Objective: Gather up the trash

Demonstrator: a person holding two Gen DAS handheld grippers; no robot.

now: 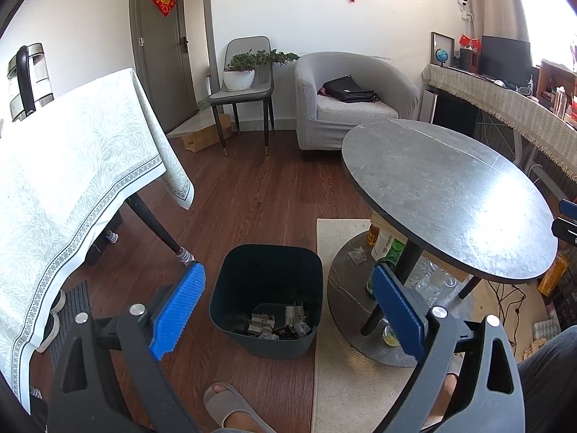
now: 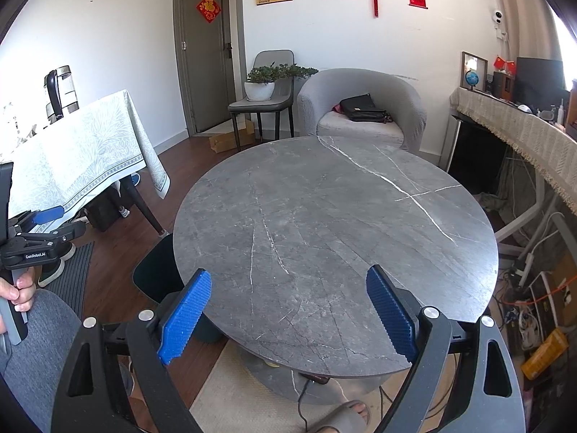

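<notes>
Hovering above a dark, square-mouthed trash bin [image 1: 267, 288] on the wood floor, the left gripper [image 1: 288, 303] has its blue ribbed pads [image 1: 178, 306] spread wide with nothing between them. The bin stands between a cloth-covered table [image 1: 72, 180] and the round grey marble table [image 1: 450, 195], its rim just beside a pale rug [image 1: 339, 379]. At the bottom of the bin lies the trash [image 1: 277, 324]: a small heap of crumpled white and black paper scraps and wrappers, filling only a corner of the floor of the bin. The right gripper [image 2: 288, 310] hangs over the bare marble tabletop [image 2: 324, 216], its jaws likewise released and empty. A crumpled white scrap [image 1: 357, 254] sits on the table's lower shelf near several bottles [image 1: 389, 252]. A sandalled foot [image 1: 227, 407] shows at the lower edge of the left view.
</notes>
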